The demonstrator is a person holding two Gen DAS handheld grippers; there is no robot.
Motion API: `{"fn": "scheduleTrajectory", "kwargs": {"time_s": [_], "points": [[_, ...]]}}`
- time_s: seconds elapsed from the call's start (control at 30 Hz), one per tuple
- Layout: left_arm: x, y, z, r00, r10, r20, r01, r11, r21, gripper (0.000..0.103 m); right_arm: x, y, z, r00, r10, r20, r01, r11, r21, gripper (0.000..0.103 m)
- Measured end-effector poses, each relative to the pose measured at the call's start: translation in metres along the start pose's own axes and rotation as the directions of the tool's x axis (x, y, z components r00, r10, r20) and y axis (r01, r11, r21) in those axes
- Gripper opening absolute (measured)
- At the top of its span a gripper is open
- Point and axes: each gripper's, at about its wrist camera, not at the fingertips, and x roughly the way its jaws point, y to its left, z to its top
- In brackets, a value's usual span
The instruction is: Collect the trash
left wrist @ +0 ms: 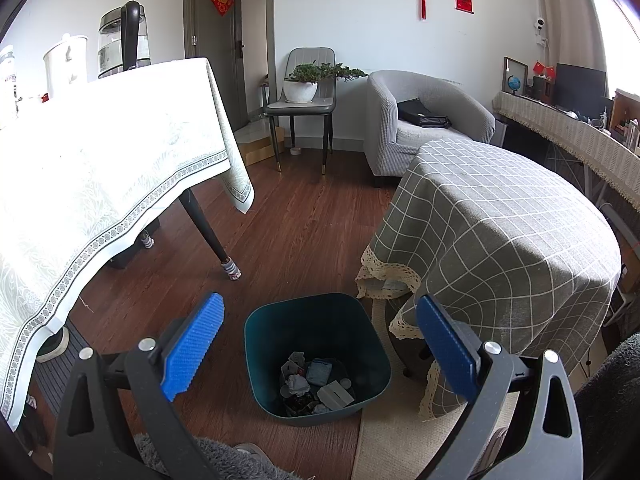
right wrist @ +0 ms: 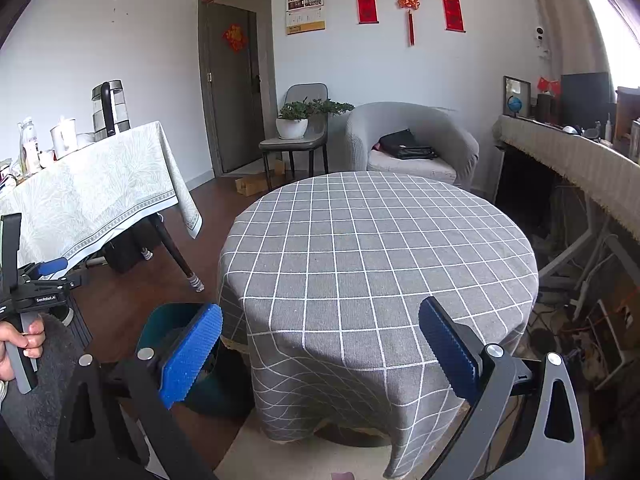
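Observation:
A dark teal trash bin [left wrist: 316, 356] stands on the wood floor beside the round table. It holds crumpled paper and small packets [left wrist: 316, 386]. My left gripper [left wrist: 320, 344] hangs open and empty above the bin, its blue pads wide apart. My right gripper [right wrist: 320, 344] is open and empty over the near edge of the round table with the grey checked cloth [right wrist: 380, 240]. The bin [right wrist: 160, 324] shows partly behind the right gripper's left finger. The left gripper [right wrist: 52, 267] also shows at the left edge of the right wrist view, held by a hand.
A table with a pale patterned cloth [left wrist: 100, 168] stands left, with kettles [left wrist: 122, 36] on it. A grey armchair [left wrist: 420, 120] with a black bag, a chair with a potted plant [left wrist: 304, 84], and a long sideboard [right wrist: 568, 160] line the far side. Cables lie at right [right wrist: 592, 320].

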Motion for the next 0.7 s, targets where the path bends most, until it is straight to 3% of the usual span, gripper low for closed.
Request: {"fn": "scheduleTrajectory", "kwargs": {"time_s": [0.7], "points": [[-0.0003,-0.0034,-0.0012,1.0,-0.001,-0.004,0.001,1.0,0.006,0.099,0.0004,0.0016,-0.0002,1.0,0.0,0.0,0.0,1.0,-0.003,0.1]]}}
